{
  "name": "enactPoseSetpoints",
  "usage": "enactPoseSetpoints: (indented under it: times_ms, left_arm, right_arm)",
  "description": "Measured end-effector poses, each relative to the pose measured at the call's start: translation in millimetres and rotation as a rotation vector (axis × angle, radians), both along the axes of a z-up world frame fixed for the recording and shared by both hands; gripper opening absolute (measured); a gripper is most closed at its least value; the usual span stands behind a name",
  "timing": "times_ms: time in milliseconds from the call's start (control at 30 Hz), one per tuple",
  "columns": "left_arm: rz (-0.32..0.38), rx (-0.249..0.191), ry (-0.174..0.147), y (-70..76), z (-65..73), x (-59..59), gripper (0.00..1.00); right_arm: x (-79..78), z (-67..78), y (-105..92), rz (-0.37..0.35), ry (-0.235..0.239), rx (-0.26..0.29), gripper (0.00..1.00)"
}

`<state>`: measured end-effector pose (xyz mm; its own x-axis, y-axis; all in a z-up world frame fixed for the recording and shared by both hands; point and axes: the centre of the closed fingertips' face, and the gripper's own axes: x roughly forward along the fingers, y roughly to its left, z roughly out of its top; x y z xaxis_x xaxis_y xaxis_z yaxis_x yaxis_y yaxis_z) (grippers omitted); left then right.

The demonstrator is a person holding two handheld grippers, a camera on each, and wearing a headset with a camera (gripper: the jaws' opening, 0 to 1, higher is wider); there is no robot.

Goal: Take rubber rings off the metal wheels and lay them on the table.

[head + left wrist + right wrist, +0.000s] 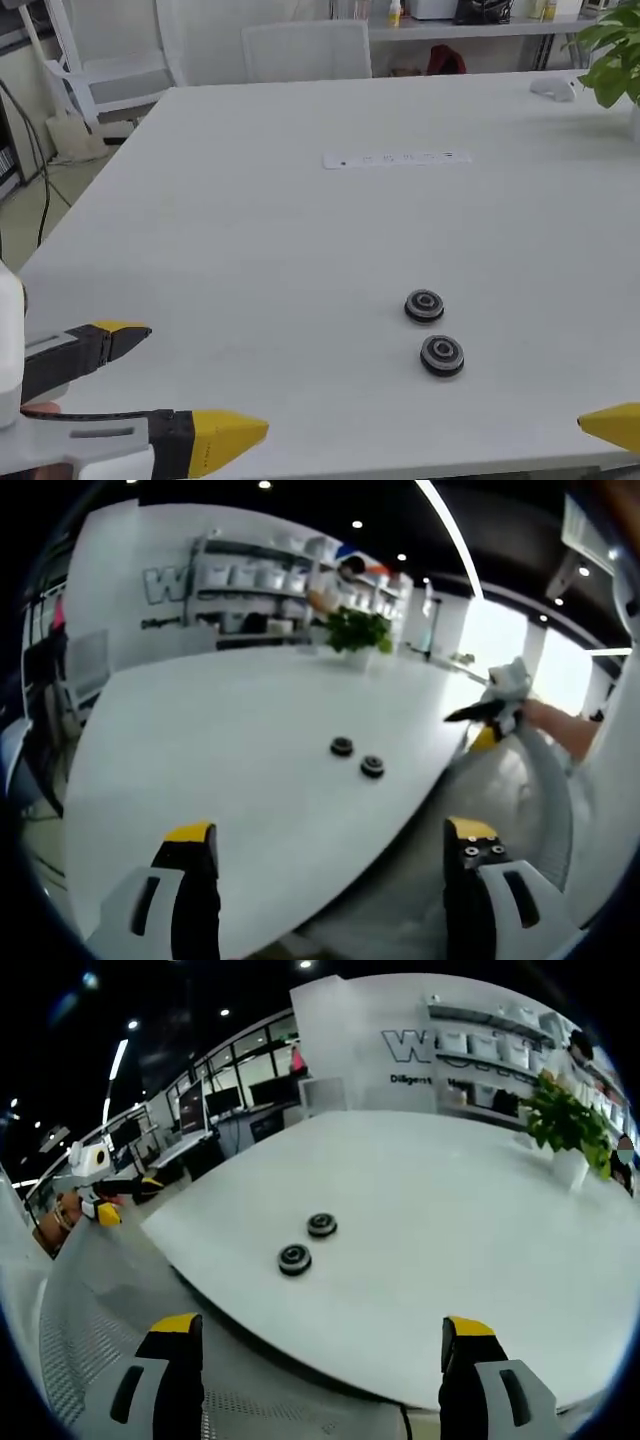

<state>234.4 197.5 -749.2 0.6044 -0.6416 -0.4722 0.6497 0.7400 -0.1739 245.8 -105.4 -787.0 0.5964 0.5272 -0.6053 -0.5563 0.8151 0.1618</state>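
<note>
Large grey "W", the start of a cut-off word, on the white back wall (pixel 345 1030) behind the shelves, and under it a smaller line beginning "Diligent", the rest too blurred to read. Faint small marks on the flat white strip (pixel 396 158) lying on the white worktop (pixel 250 250), illegible.

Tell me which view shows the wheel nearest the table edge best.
The head view: the near wheel is largest and sharpest there, seen from above, with its pale hub clear. Both gripper views show it small and dark, low across the tabletop, beside the other wheel.
</note>
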Motion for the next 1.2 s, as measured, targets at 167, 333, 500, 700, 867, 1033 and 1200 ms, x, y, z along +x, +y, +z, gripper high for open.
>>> enactPoseSetpoints:
  times_ms: [167, 333, 500, 700, 867, 1033, 1200]
  left_arm:
    - [0.006, -0.009, 0.005, 0.3, -0.4, 0.4, 0.96]
    - [0.007, -0.005, 0.009, 0.1, -1.0, 0.3, 0.96]
    - [0.017, -0.005, 0.025, 1.0, -2.8, 0.7, 0.98]
    - [0.03, -0.002, 0.025, 2.1, -2.8, 0.7, 0.97]
    - [0.037, 0.017, 0.03, 3.1, -3.9, 1.8, 0.99]
    - [0.095, 0.004, 0.033, 8.9, -3.8, 4.1, 1.0]
    - [0.101, 0.015, 0.045, 9.5, -0.9, 4.0, 1.0]
  right_arm:
    - [0.5, 0.4, -0.6, -0.006, -0.004, 0.005, 0.99]
    - [0.8, 0.3, -0.6, -0.005, -0.005, 0.01, 0.99]
    - [2.5, 1.1, -1.6, -0.009, -0.013, 0.025, 0.99]
    - [3.3, 1.9, -0.3, 0.001, -0.02, 0.04, 0.99]
    - [5.3, 4.3, 0.7, 0.0, -0.025, 0.081, 0.99]
    - [0.9, 6.2, 11.6, 0.065, -0.009, 0.118, 0.99]
    - [2.1, 5.9, 8.4, 0.078, 0.033, 0.155, 0.99]
